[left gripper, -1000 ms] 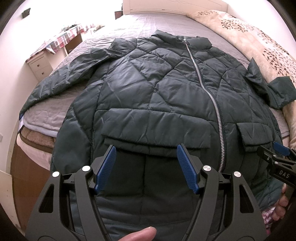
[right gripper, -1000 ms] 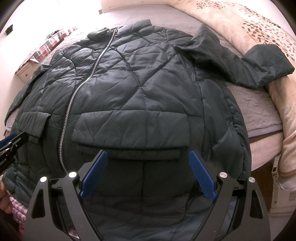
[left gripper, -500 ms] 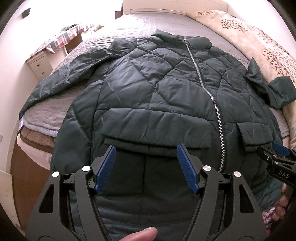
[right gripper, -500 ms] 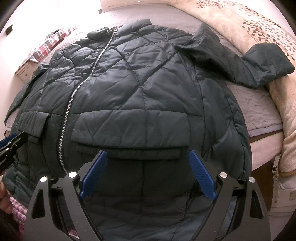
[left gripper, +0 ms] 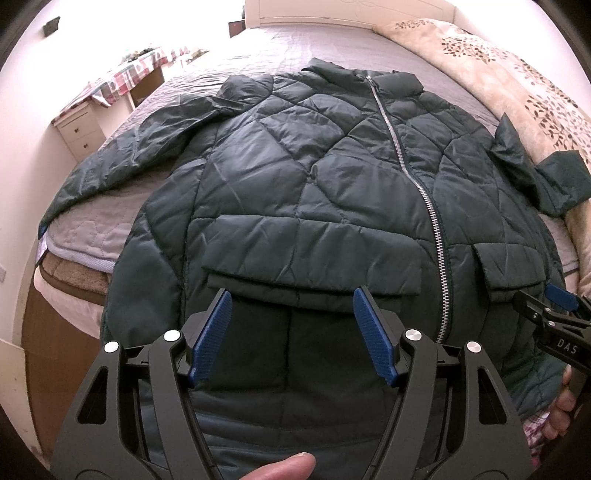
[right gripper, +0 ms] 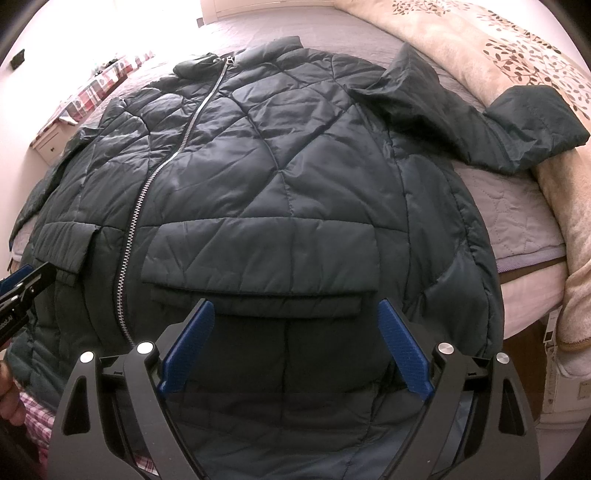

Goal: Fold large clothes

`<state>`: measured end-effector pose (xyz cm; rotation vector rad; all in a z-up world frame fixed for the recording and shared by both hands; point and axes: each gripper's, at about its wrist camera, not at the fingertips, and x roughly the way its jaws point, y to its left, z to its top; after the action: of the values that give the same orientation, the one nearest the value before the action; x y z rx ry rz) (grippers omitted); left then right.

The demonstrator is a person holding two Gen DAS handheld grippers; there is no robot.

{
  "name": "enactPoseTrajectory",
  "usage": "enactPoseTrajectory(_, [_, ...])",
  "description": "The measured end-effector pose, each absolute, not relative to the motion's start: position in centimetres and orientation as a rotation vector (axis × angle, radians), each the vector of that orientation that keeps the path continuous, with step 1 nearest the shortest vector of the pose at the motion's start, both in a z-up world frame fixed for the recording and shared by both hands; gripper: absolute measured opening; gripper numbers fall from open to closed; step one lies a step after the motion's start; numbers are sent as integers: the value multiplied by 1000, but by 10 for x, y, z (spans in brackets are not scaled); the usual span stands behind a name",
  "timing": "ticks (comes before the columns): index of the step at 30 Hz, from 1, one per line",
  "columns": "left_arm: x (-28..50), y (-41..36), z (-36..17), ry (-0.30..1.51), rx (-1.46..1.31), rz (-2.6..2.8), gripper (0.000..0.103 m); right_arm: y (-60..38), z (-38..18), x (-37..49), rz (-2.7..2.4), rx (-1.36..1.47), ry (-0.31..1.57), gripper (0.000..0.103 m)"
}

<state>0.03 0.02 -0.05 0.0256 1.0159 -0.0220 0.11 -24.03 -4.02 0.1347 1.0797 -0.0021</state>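
A dark green quilted jacket [left gripper: 314,177] lies face up on the bed, zipped, collar at the far end, hem hanging over the near edge. It also fills the right wrist view [right gripper: 277,177]. One sleeve [left gripper: 122,147] stretches left; the other sleeve [right gripper: 498,125] bends right onto the blanket. My left gripper [left gripper: 291,306] is open and empty over the hem, just below the left pocket flap [left gripper: 314,258]. My right gripper [right gripper: 295,317] is open and empty below the right pocket flap [right gripper: 258,254].
The bed [left gripper: 288,44] has a grey quilted cover. A beige floral blanket [left gripper: 517,85] lies along its right side. A white nightstand [left gripper: 77,129] and a table with a plaid cloth [left gripper: 122,74] stand at the left. The headboard [left gripper: 351,11] is at the far end.
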Motion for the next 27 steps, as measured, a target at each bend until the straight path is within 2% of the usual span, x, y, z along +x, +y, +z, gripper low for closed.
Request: enactPoseTrajectory(27, [-2, 0, -6, 1034, 36, -16, 72, -270, -33, 2, -58, 234, 1046, 88])
